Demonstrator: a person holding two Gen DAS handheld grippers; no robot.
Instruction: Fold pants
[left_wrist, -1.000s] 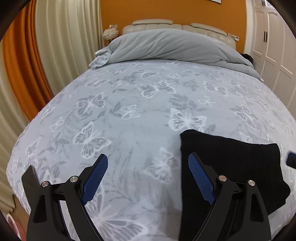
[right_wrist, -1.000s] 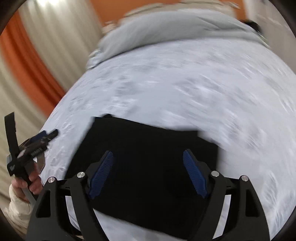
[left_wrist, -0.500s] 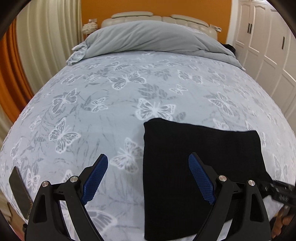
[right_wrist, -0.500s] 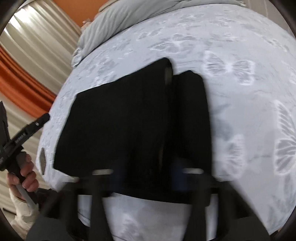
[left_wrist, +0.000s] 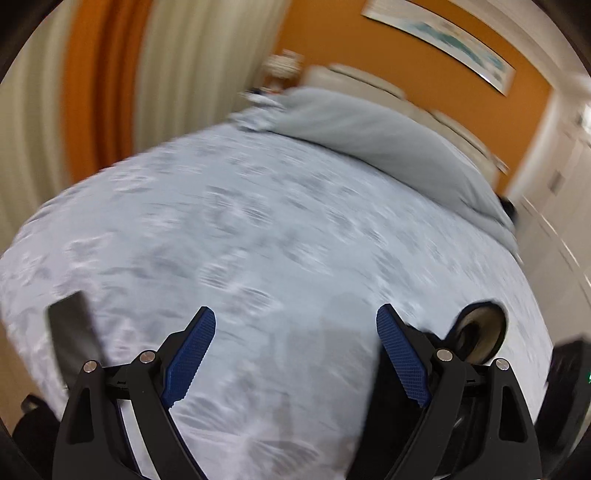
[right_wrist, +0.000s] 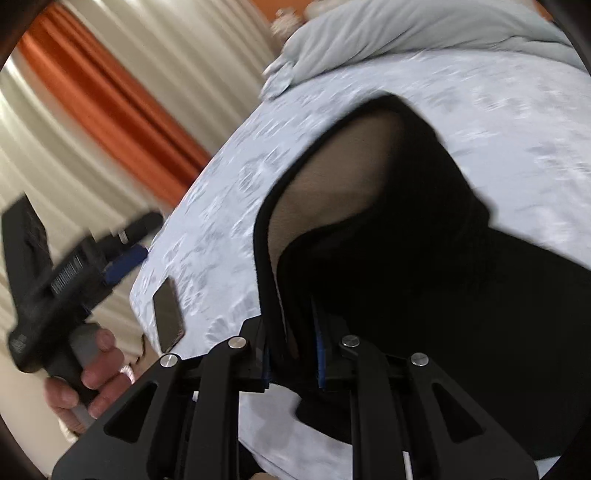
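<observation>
Pants (right_wrist: 424, 258), black and folded, found bunched on the bed (right_wrist: 517, 122) at its near edge, one edge nipped in the right tongs (right_wrist: 293, 363), whose jaws had just been closing onto the cloth. Left tongs (left_wrist: 295, 354) noted agape and empty over bare quilt. Bundle placed right of them, hence nearer the right hand.

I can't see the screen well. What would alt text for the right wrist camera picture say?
The right tool is clamped on the edge of black pants, lifting them off a butterfly-print bed. At left, a hand holds the other tool, near a phone on the bed.
</observation>
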